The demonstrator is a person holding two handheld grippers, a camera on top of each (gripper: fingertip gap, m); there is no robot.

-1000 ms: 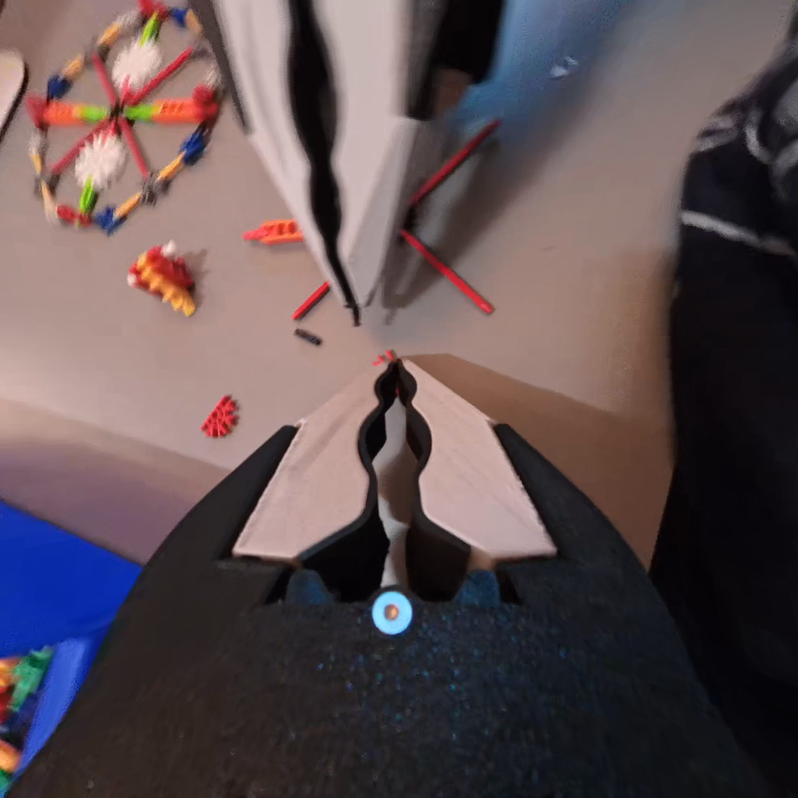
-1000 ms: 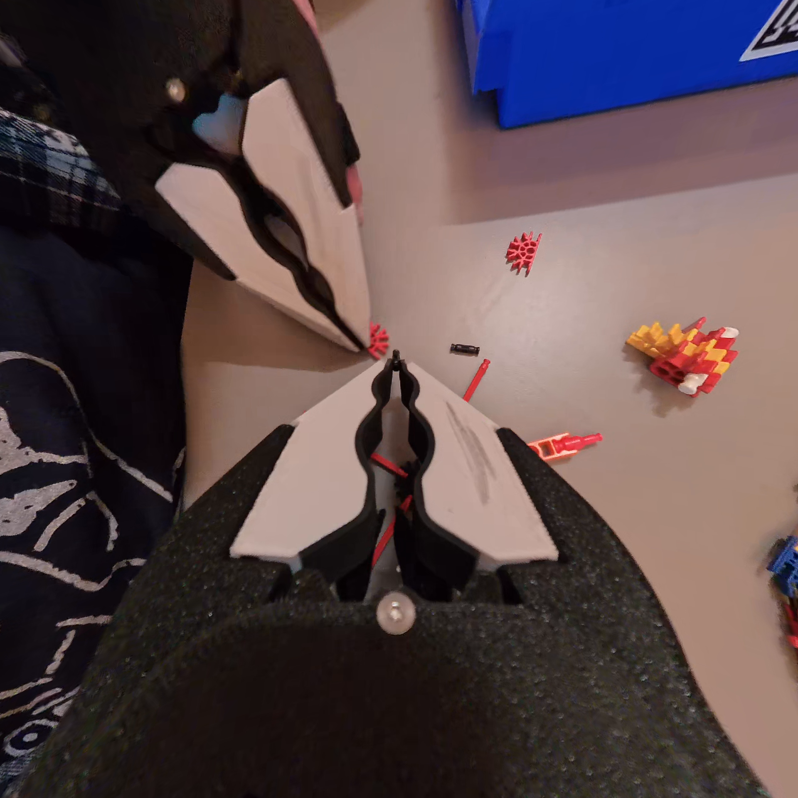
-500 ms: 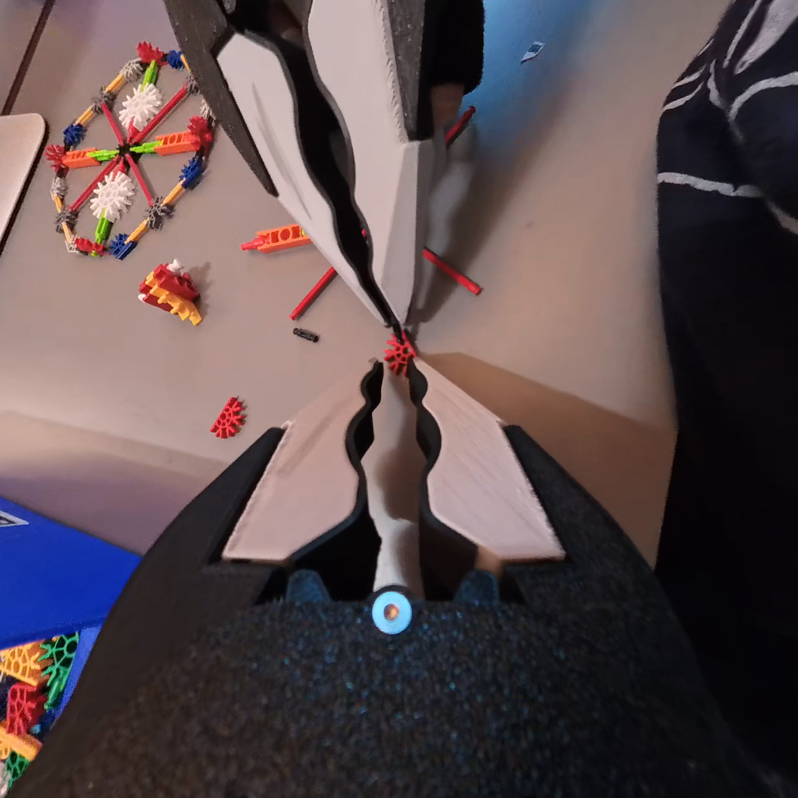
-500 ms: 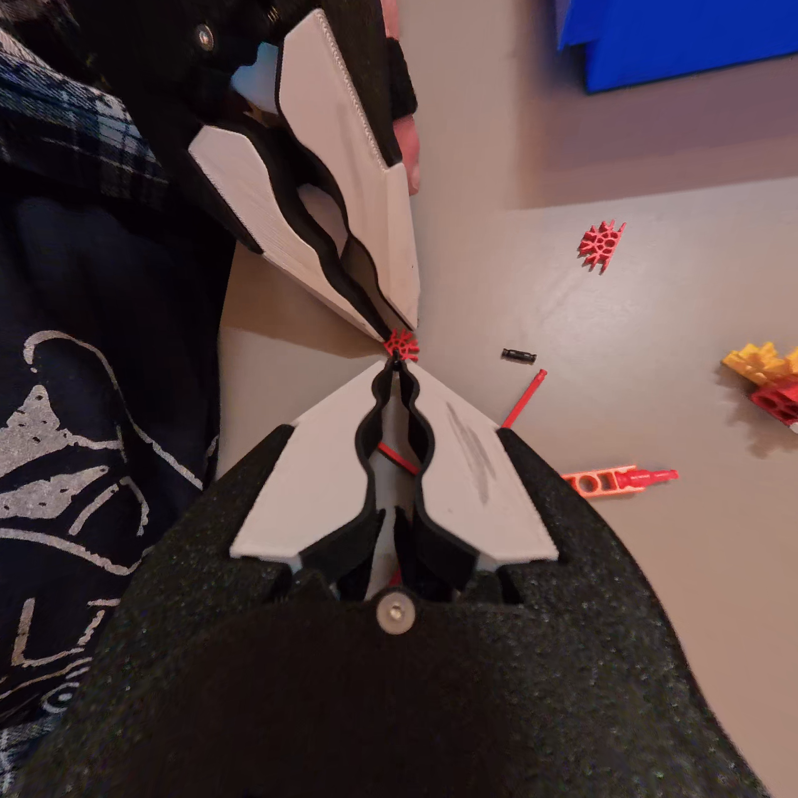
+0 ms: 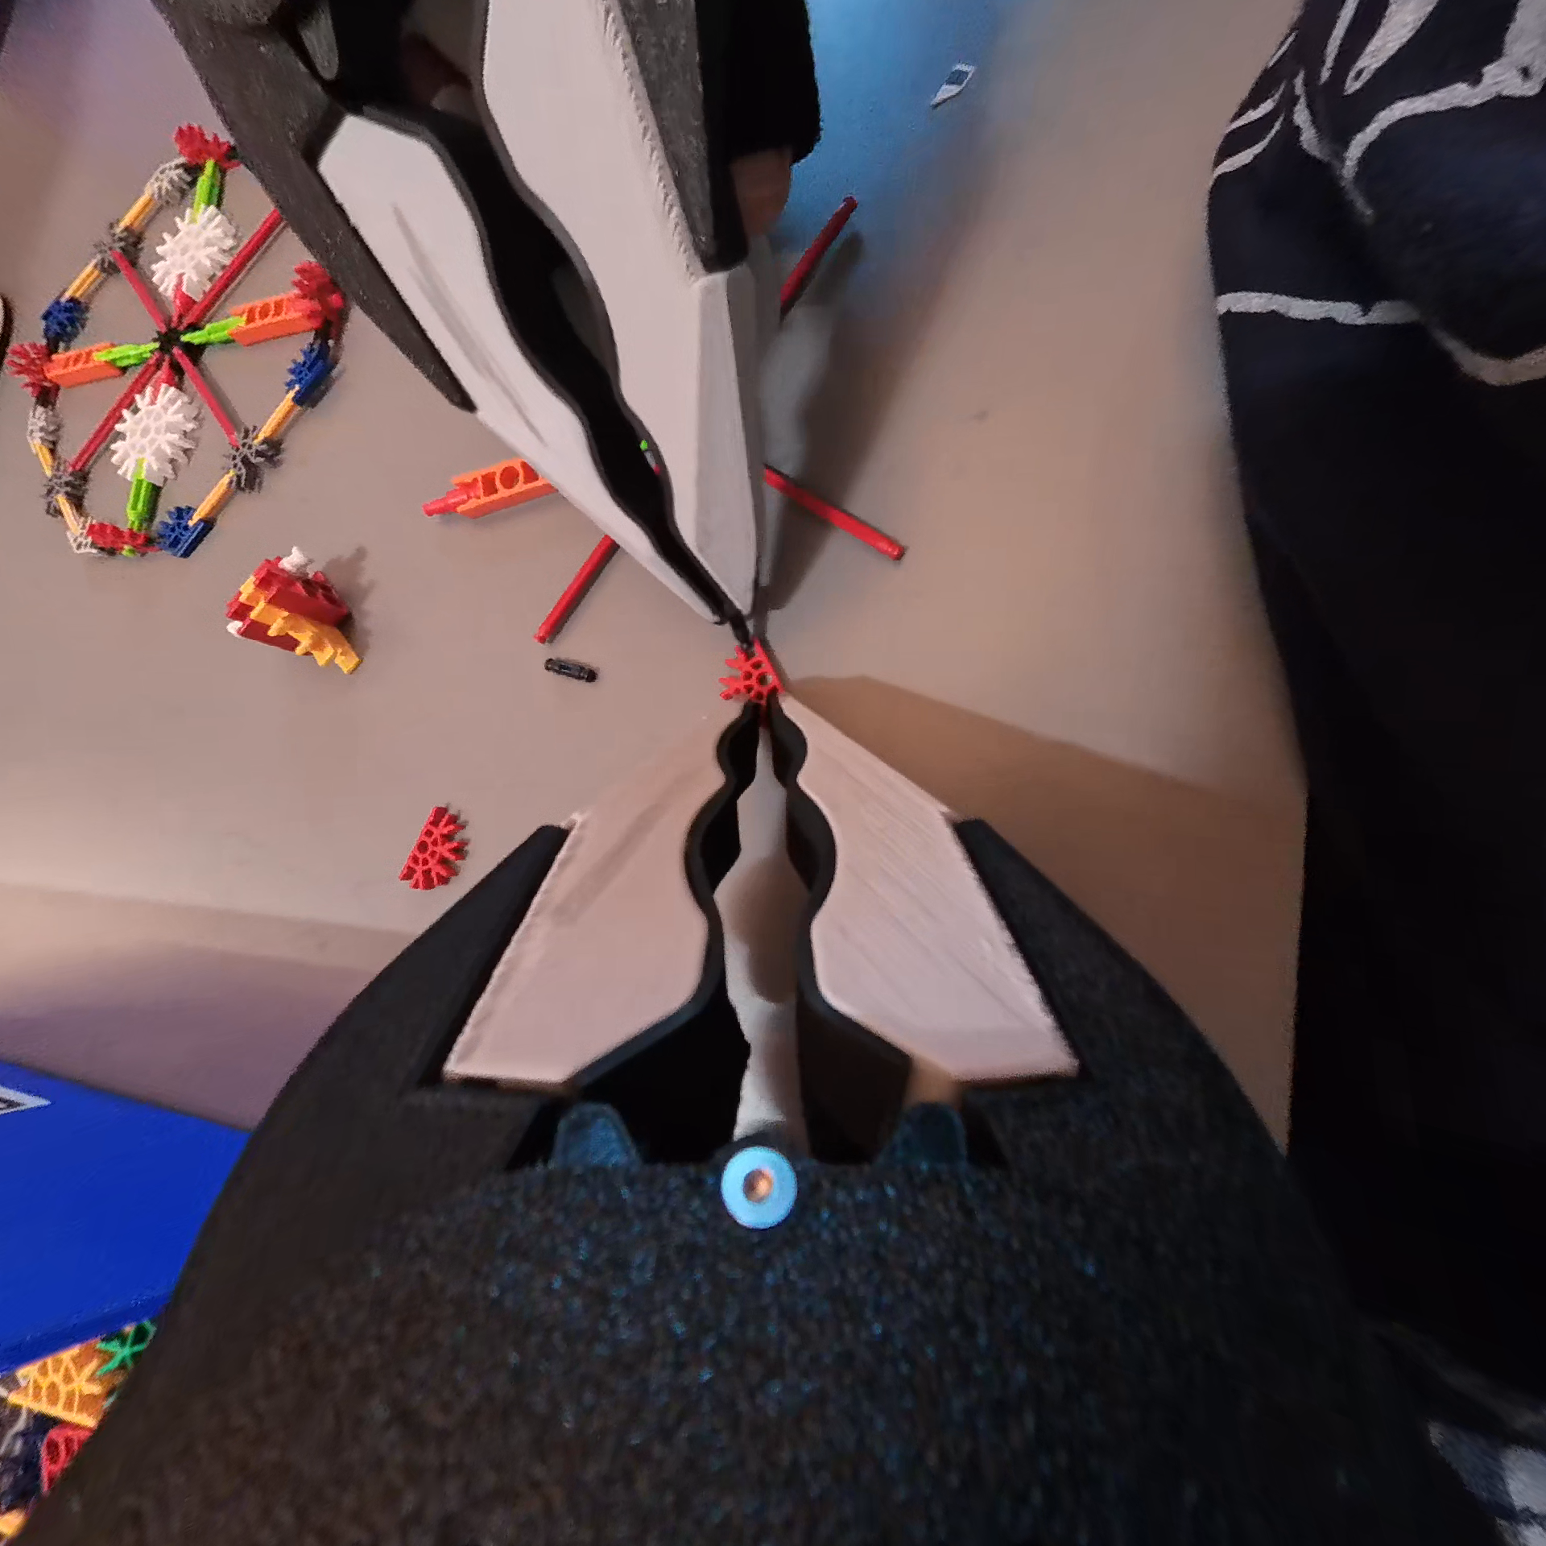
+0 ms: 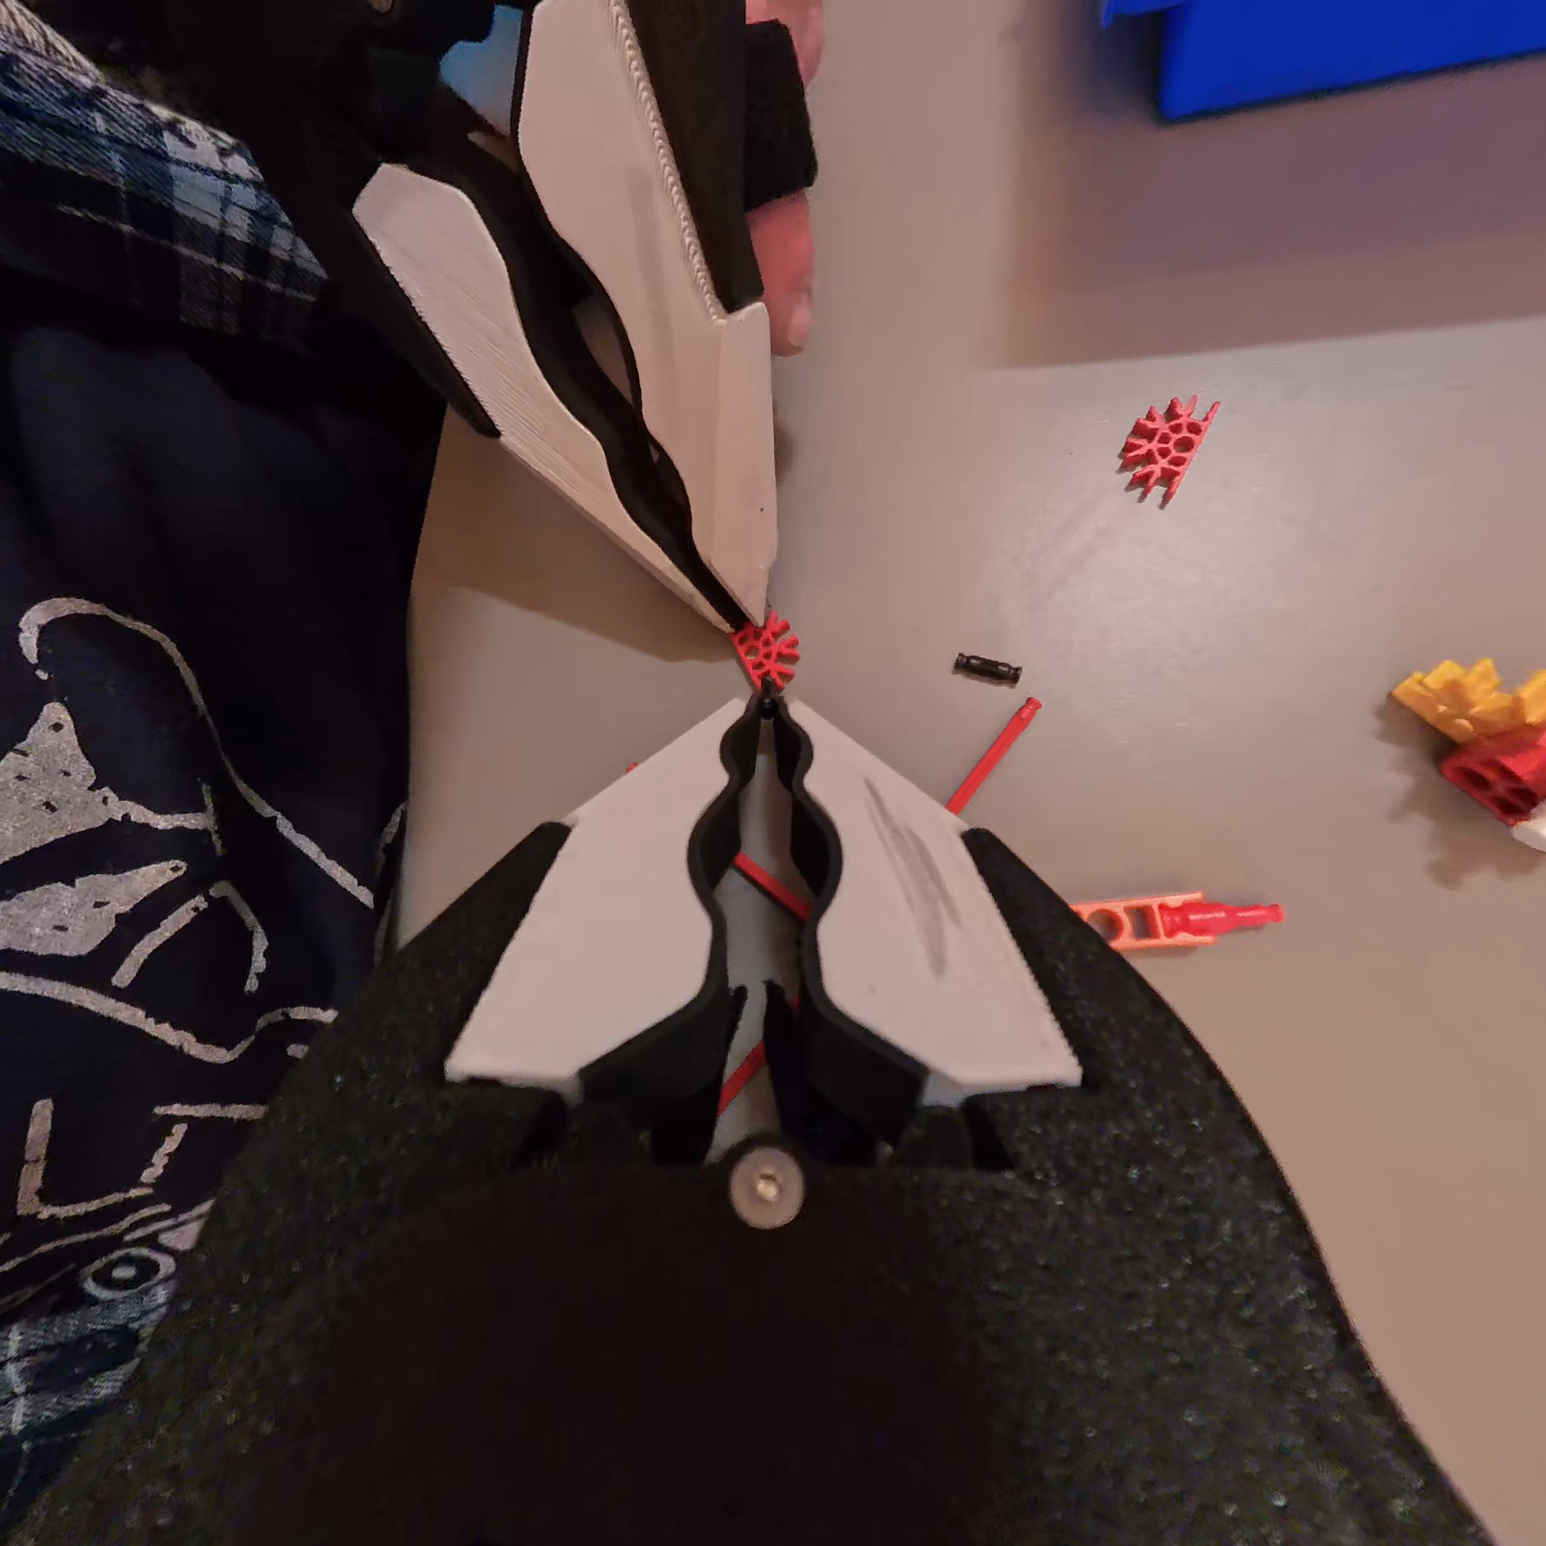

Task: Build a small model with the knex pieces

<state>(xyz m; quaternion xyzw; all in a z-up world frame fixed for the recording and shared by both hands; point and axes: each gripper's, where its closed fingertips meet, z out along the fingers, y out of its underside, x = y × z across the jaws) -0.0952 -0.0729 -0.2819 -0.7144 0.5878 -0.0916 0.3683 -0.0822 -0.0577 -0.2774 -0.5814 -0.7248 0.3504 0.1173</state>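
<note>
You are holding the small red connector (image 5: 751,674) between the two grippers, above the counter (image 5: 1046,401) near its edge closest to you, and both sets of jaws are pressed together on it from opposite sides. Your left gripper (image 5: 761,707) is pinching the connector's near rim at the very tips, and your right gripper (image 6: 765,701) is pinching what looks like a dark stub at its opposite rim, so the two tools are pointing tip to tip with the flat disc standing between them, facing each camera. Neither hand is nearer; the piece is sitting straight ahead of both tips, touching them. Beyond the tips, a short black pin (image 6: 987,668) and a thin red rod (image 6: 991,757) are lying just beside the meeting point, with an orange-and-red piece (image 6: 1171,920) a little farther out. Another red connector (image 6: 1167,447) is resting flat toward the far edge, a stack of yellow and red pieces (image 5: 289,611) is sitting out toward the middle of the counter, and a built hexagonal wheel (image 5: 167,343) is lying beyond them. A blue bin (image 5: 92,1205) of mixed parts is standing off the counter's far edge.
</note>
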